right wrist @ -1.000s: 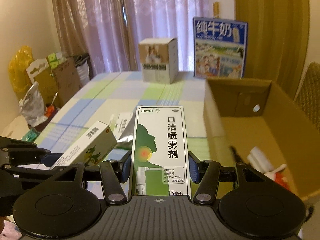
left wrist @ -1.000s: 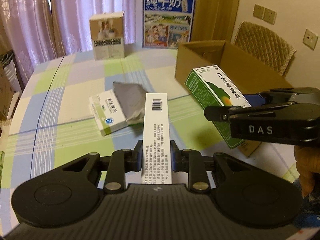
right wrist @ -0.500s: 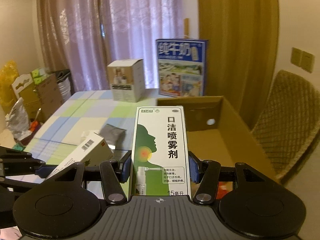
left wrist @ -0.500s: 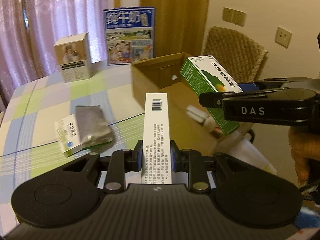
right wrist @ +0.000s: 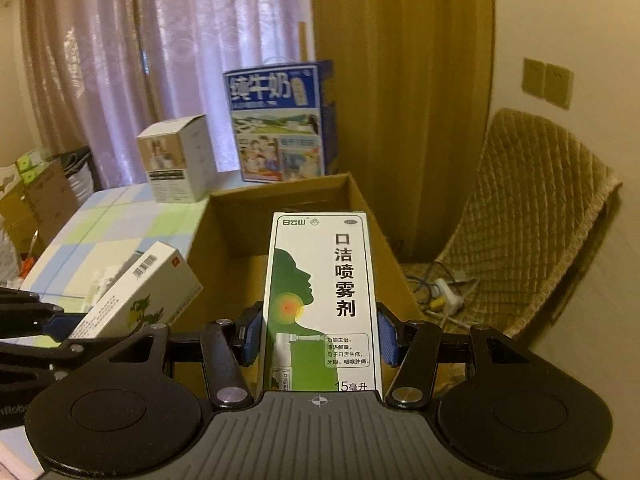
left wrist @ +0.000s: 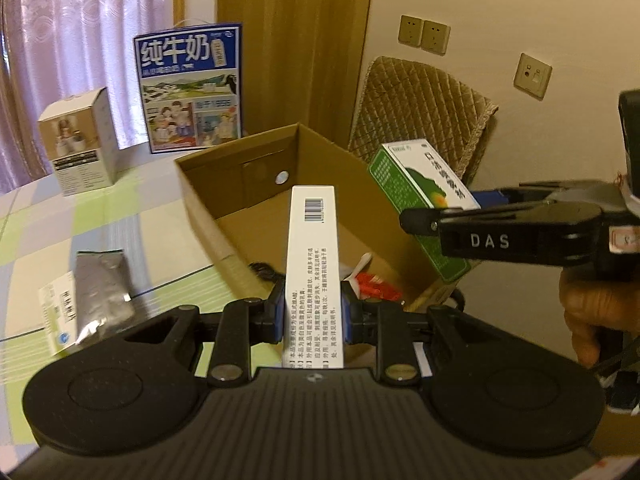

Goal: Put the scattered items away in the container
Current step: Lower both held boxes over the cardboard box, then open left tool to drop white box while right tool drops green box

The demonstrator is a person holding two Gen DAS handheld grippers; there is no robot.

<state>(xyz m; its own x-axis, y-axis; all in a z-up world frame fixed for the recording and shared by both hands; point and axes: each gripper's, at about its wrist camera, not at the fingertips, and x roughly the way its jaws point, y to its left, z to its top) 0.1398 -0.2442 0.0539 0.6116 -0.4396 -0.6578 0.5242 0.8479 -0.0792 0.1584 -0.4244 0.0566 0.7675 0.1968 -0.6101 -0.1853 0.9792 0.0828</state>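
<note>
Sitting on the checked table (left wrist: 100, 216), the cardboard box (left wrist: 208, 200) gapes open below 2 carried packs. The right gripper (right wrist: 320, 336) clamps the green pack (right wrist: 320, 300); the left gripper (left wrist: 313, 312) pinches the narrower white pack (left wrist: 312, 264). Carrying looks finished; next, each must lower and release inside.

The narrow white carton (left wrist: 312, 264) carries a black barcode and black print. The green-and-white spray box (right wrist: 320, 300) shows a green head silhouette with a red-yellow spot. The open cardboard box (left wrist: 208, 208) is plain brown. The table (left wrist: 120, 216) wears pale green, blue and white checks.
</note>
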